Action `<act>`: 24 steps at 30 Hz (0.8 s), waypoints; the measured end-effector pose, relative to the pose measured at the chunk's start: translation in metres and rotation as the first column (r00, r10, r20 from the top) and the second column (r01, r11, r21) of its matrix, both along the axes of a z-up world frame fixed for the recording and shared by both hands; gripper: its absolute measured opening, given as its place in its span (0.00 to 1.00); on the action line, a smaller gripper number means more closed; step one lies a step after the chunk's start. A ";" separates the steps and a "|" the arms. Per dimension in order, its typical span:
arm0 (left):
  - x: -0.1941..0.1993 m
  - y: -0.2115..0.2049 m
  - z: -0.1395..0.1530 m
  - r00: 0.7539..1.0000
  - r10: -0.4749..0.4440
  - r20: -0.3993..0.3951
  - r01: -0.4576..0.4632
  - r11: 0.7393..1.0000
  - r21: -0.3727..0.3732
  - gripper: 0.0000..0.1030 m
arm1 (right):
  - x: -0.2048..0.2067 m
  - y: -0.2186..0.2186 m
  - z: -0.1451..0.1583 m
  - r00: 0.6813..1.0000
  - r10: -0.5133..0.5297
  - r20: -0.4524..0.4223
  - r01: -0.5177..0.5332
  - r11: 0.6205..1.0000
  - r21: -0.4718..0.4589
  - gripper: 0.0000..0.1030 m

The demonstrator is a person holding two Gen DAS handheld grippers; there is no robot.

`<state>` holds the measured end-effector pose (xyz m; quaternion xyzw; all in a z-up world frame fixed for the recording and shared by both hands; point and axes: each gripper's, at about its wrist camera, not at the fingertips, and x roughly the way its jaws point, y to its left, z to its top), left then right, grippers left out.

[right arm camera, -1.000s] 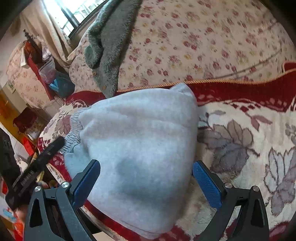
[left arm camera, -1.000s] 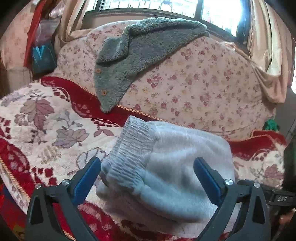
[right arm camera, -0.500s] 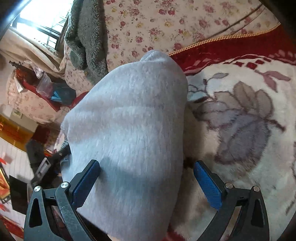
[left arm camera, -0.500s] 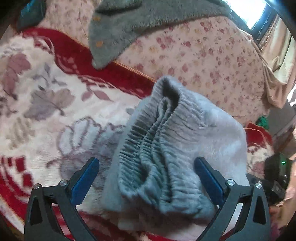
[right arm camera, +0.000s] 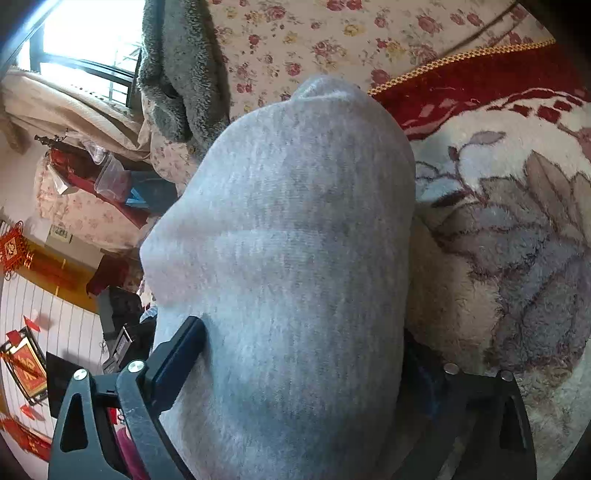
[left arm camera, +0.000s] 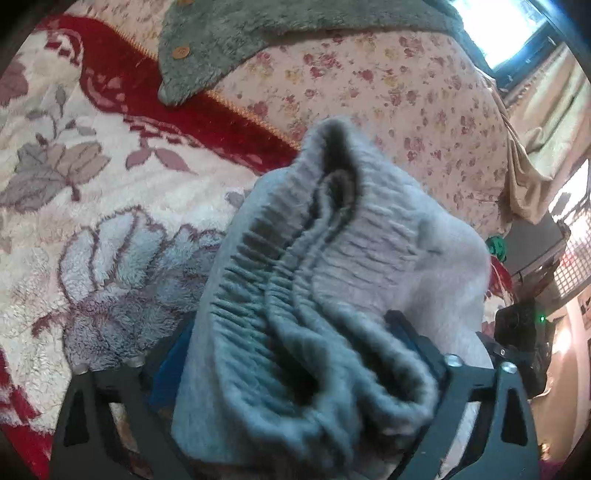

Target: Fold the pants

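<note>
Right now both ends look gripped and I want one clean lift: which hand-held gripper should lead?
Left, probably. The left hand-held gripper is shut on the pants at the thick elastic waistband, a firm edge. The right hand-held gripper pinches smooth folded cloth, likelier to slip.

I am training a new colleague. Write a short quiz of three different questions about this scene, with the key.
1. True or false: both grippers have their jaws closed on the light grey fleece pants.
2. Which part of the pants faces the left gripper: A) a leg cuff, B) the ribbed elastic waistband?
3. Fill in: the dark grey fuzzy garment lies on the ____ cushion.

Key: 1 true; 2 B; 3 floral.
</note>
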<state>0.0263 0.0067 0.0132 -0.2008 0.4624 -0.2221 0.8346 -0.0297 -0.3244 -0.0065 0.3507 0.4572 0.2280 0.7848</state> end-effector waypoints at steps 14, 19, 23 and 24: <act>-0.022 -0.041 0.050 0.998 0.017 0.053 -0.013 0.997 -0.073 0.66 | -0.021 -0.043 0.037 0.999 -0.019 0.047 0.018 0.999 0.033 0.66; -0.035 -0.095 0.068 0.995 -0.031 0.094 0.039 0.995 -0.094 0.66 | -0.046 -0.092 0.061 0.995 -0.068 0.067 0.068 0.998 0.004 0.66; -0.048 -0.145 0.069 0.993 -0.068 0.098 0.078 0.992 -0.101 0.66 | -0.070 -0.138 0.072 0.991 -0.119 0.064 0.122 0.992 -0.034 0.66; -0.051 -0.158 0.066 0.993 -0.079 0.090 0.089 0.990 -0.108 0.66 | -0.075 -0.147 0.072 0.990 -0.126 0.059 0.129 0.991 -0.042 0.66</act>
